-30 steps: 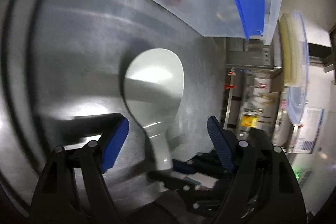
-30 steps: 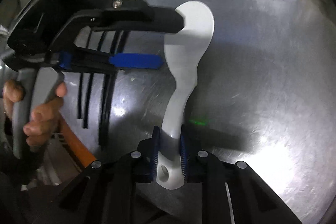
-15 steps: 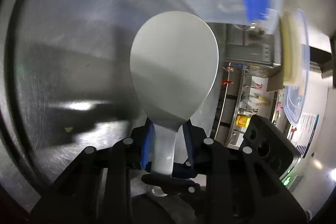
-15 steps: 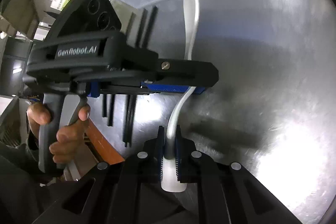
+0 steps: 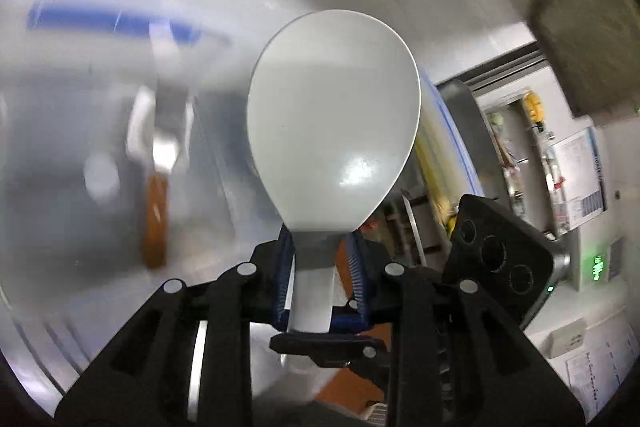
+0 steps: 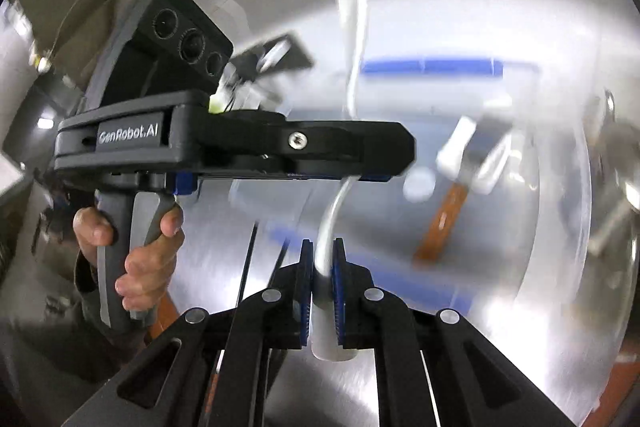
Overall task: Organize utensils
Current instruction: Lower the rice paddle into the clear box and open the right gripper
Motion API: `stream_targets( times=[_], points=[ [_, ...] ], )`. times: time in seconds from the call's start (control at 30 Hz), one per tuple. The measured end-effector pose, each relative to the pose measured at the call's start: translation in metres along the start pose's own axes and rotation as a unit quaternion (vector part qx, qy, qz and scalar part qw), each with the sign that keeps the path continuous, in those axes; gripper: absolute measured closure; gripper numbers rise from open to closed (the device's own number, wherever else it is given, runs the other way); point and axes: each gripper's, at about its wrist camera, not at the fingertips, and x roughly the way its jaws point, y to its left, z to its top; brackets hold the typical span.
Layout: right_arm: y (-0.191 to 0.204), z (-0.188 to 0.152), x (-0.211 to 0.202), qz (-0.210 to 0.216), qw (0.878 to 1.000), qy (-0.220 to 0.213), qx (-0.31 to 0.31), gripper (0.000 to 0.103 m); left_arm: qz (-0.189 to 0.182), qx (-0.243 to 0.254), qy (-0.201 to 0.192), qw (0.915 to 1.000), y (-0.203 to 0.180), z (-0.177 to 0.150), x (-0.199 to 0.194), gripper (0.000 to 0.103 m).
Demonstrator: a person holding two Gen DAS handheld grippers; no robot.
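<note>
Both your left gripper (image 5: 320,279) and right gripper (image 6: 320,287) clench the white rice paddle (image 5: 334,123) handle, held above the steel bench (image 6: 500,307).

A glossy white plastic rice paddle (image 5: 334,119) above a brushed steel table (image 6: 500,327), near a translucent plastic bin (image 5: 100,131).

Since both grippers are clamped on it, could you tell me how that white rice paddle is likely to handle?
The white rice paddle looks like thin, glossy plastic: probably light and somewhat slippery. The left gripper and right gripper pinch only its narrow handle, so it might twist.
</note>
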Motion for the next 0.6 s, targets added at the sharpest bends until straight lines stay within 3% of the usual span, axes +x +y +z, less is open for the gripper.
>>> stream_targets(
  times=[0.07,0.2,0.37,0.53,0.6],
  points=[
    [-0.029,0.032,0.015,0.009,0.999,0.017,0.042,0.092,0.02,-0.02,0.028,0.9992,0.017,0.04,0.022,0.078],
    [-0.077,0.053,0.059,0.012,0.989,0.063,0.13,0.092,0.051,-0.069,0.078,0.9932,0.069,0.07,0.067,0.078],
    [-0.118,0.043,0.112,-0.015,0.968,0.128,0.213,0.092,0.08,-0.117,0.132,0.9811,0.121,0.07,0.122,0.078],
    [-0.143,0.037,0.138,-0.03,0.951,0.175,0.254,0.091,0.089,-0.135,0.154,0.9747,0.142,0.063,0.138,0.078],
    [-0.15,0.038,0.14,-0.024,0.944,0.178,0.276,0.091,0.094,-0.133,0.157,0.9741,0.14,0.062,0.138,0.07]
  ],
)
